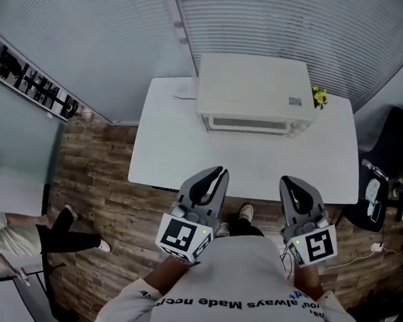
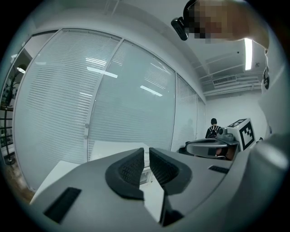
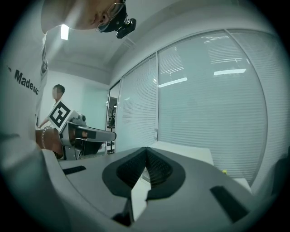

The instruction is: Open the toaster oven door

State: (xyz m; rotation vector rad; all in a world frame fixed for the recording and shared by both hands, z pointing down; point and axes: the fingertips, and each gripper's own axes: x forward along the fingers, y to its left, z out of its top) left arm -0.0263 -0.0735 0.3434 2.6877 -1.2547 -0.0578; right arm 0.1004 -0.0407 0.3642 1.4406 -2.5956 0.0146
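A white toaster oven stands at the back of the white table, its glass door closed and facing me. Both grippers hover at the table's near edge, well short of the oven. My left gripper points at the oven's left side; in the left gripper view its jaws stand a narrow gap apart with nothing between them, and the oven shows beyond. My right gripper points toward the oven's right side; its fingertips meet, empty.
A small yellow flower sits right of the oven. A flat white item lies at the oven's left rear. Blinds on glass walls back the table. A black chair with gear stands right; a seated person is at the left.
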